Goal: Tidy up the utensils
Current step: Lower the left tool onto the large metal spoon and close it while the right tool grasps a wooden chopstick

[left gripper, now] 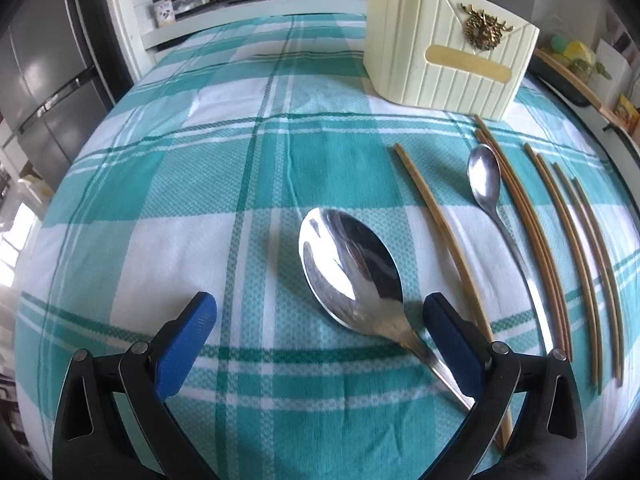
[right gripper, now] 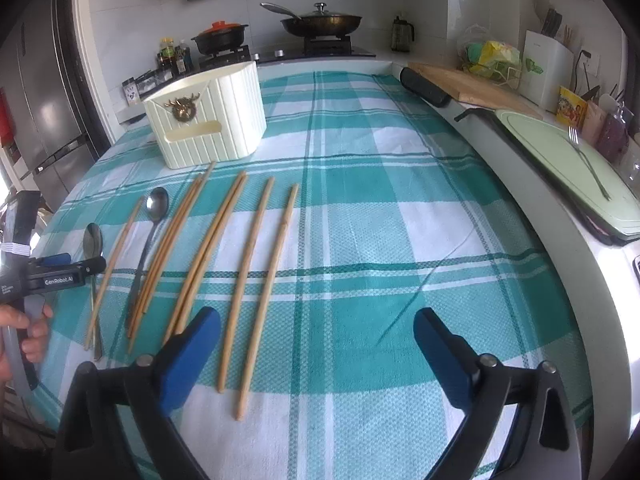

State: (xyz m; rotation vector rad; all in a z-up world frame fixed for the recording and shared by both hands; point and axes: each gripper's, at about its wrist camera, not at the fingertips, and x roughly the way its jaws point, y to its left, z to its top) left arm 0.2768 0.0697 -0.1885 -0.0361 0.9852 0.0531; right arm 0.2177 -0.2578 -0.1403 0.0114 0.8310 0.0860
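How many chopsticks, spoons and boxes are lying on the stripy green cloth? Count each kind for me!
Chopsticks: 7
Spoons: 2
Cream utensil box: 1
Total: 10

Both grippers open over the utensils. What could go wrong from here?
1. The left gripper straddles the large spoon near its neck; a lone chopstick lies just outside one finger, so closing may catch it too.
2. The right gripper has two chopsticks near its left finger; it may pinch one and knock the other.
3. The spoon's smooth metal may slip.
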